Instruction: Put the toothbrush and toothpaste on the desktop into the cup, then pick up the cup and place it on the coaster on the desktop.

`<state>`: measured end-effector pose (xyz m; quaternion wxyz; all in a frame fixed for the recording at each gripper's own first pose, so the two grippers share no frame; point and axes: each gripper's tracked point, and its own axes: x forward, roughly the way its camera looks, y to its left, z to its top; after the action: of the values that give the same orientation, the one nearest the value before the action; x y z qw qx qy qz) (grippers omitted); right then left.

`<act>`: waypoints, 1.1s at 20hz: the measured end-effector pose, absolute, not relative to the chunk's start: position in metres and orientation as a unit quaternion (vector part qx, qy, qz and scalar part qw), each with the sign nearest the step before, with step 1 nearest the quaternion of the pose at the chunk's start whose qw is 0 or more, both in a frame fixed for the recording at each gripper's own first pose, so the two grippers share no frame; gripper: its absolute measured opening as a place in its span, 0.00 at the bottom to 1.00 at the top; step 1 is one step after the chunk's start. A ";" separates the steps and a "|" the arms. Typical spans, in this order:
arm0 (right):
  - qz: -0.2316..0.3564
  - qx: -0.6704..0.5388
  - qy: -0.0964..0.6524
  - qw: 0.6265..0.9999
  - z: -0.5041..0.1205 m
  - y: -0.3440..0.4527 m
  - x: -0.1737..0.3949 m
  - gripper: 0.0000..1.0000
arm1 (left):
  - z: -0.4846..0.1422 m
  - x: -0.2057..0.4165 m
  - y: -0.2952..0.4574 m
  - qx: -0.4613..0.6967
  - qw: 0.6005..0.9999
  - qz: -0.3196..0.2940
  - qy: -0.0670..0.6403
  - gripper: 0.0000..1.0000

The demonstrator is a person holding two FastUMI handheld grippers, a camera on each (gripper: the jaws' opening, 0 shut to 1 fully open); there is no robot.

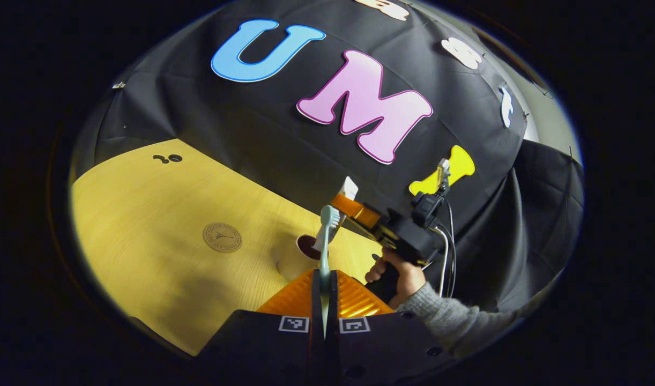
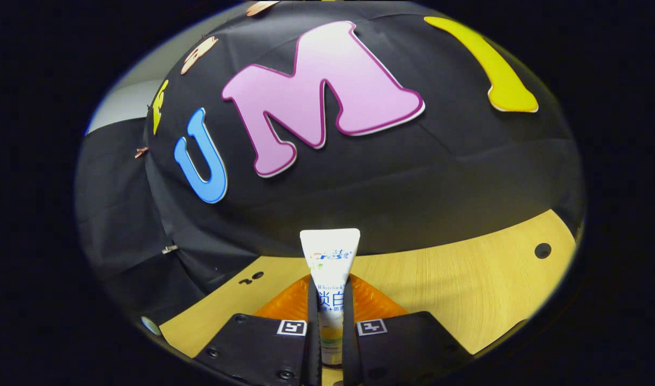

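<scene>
— On the left gripper view: left gripper point(image 1: 325, 284) raised above the desktop point(image 1: 145, 225), jaws clamped together on the toothbrush point(image 1: 326, 236). Handle pinched between both fingers, bristle head up and forward.
— And the cup?
— Just past the brush head: cup point(image 1: 300, 254), standing on the wood, dark mouth open upward. Off to its left, well apart, lying flat: coaster point(image 1: 222, 237), round and brown, bare on top.
— Anything else out there?
— Farther off, beside the cup: right gripper point(image 1: 341, 201), carried by a hand point(image 1: 397, 273) in a grey sleeve point(image 1: 445, 316), angled toward the cup with the toothpaste point(image 1: 349, 188) at its tip.
— Right gripper view, then?
— Between the two fingers at the bottom: same white tube, upright, flat crimped end up. Jaws closed on the tube from both sides, lifted clear of the wood. Behind it, wood grain and the black cloth wall point(image 2: 413, 177).
</scene>
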<state>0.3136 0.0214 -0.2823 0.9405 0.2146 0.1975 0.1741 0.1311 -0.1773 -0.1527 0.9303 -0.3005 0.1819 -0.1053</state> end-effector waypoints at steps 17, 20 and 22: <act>0.199 0.203 0.294 0.913 -0.337 0.029 0.269 0.36 | -0.144 0.227 -0.176 -0.335 0.932 -0.093 0.107 0.06; 0.180 0.248 0.282 0.909 -0.314 0.011 0.272 0.45 | -0.136 0.253 -0.177 -0.349 0.929 -0.090 0.083 0.11; 0.167 0.267 0.280 0.907 -0.308 0.000 0.272 0.47 | -0.133 0.272 -0.175 -0.352 0.930 -0.084 0.062 0.06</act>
<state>0.2717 0.0002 -0.3082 0.9068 0.2671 0.2801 0.1671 0.2724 -0.1751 -0.1326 0.9301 -0.3522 0.0618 -0.0843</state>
